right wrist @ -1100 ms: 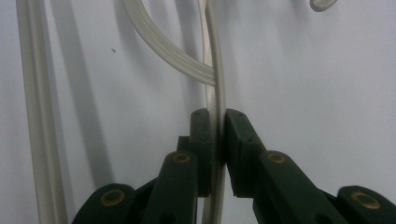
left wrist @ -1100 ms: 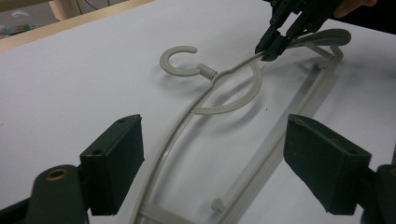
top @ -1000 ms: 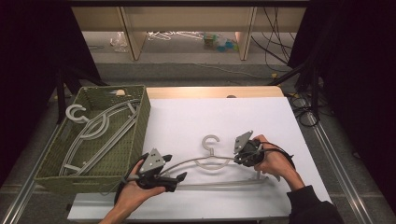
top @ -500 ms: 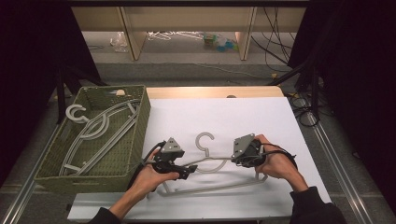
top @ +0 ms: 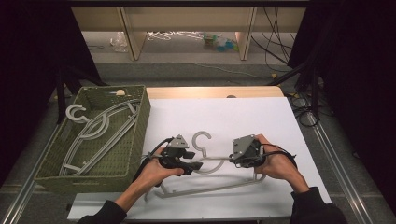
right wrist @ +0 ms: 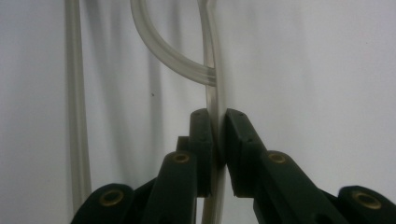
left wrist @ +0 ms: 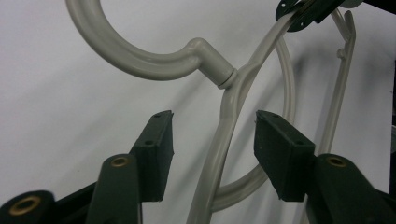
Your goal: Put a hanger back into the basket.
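Basket (top: 140, 116) of hangers beside left gripper (top: 184, 161), apart; right gripper (top: 240, 156) clamped on hanger (top: 205, 137).

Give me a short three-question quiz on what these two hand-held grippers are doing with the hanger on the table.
1. True or false: the right gripper is clamped on an arm of the grey hanger.
2. The left gripper stands: A) shut on the hook, B) jaws apart with the hanger's arm between them, not yet pressing, C) inside the basket.
3. Where do the other hangers lie?

Key
1. True: its pads press on the arm from both sides.
2. B. Its jaws have just been closing, and gaps show on both sides of the arm, just below the hook.
3. In the green woven basket, left of the white tabletop.
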Demonstrator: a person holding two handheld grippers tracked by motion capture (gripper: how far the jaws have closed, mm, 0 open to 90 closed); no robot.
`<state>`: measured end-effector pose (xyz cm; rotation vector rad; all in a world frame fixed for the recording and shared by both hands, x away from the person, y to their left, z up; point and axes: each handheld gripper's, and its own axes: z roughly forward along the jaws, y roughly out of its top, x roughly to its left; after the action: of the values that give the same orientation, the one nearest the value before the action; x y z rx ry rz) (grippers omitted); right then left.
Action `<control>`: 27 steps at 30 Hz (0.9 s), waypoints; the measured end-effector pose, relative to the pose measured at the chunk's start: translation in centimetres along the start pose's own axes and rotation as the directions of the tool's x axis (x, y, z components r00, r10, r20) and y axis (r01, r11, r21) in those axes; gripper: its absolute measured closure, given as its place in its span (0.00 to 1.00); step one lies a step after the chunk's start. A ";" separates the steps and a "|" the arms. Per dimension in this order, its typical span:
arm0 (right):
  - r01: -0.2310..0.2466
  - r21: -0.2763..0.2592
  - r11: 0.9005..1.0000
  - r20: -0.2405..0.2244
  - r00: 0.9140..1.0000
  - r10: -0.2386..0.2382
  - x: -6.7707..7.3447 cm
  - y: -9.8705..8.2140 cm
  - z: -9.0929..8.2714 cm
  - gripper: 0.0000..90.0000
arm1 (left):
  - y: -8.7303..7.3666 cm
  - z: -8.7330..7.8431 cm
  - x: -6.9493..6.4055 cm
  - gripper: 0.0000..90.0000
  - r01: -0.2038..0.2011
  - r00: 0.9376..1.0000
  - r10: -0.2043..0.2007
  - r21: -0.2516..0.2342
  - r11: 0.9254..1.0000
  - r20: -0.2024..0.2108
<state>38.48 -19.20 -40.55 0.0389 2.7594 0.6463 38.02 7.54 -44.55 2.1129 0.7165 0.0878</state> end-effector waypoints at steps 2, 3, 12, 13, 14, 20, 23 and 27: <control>0.007 -0.005 1.000 -0.004 1.000 -0.007 0.0 0.0 0.0 0.91 | 0.0 0.1 -0.1 0.61 -0.008 1.000 0.008 0.005 1.000 0.018; 0.007 -0.006 1.000 -0.003 1.000 -0.007 0.0 0.1 0.0 0.91 | 0.1 0.2 -0.1 0.64 -0.021 1.000 0.021 0.005 1.000 0.022; 0.031 -0.018 0.999 0.009 0.999 -0.031 0.1 0.2 0.0 0.91 | 0.3 0.0 -0.2 0.83 -0.092 0.995 0.091 0.022 0.996 0.043; 0.036 -0.020 0.999 0.003 0.999 -0.035 0.1 0.2 -0.1 0.91 | 0.3 -0.1 -0.2 0.84 -0.085 0.995 0.083 0.024 0.996 0.054; 0.032 -0.020 0.999 0.003 0.999 -0.032 0.1 0.2 0.0 0.91 | 0.3 -0.2 -0.4 0.85 -0.084 0.994 0.083 0.018 0.996 0.067; 0.005 -0.041 0.999 0.017 1.000 -0.004 0.0 0.0 -0.2 0.87 | 0.8 -0.7 -1.2 0.89 -0.107 0.990 0.104 0.025 0.994 0.092; -0.019 -0.060 0.998 0.018 1.000 0.020 -0.3 -0.1 -0.3 0.85 | 0.7 -0.8 -0.9 0.89 -0.063 0.992 0.061 0.014 0.998 0.107; -0.134 -0.085 0.987 0.046 0.989 0.138 -0.5 -0.1 -0.2 0.62 | 0.6 -1.0 -0.4 0.89 0.010 0.992 -0.010 0.006 1.000 0.123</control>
<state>38.89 -19.44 -40.26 0.2252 2.6948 0.7816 37.63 7.82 -43.42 2.0999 0.6548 -0.0494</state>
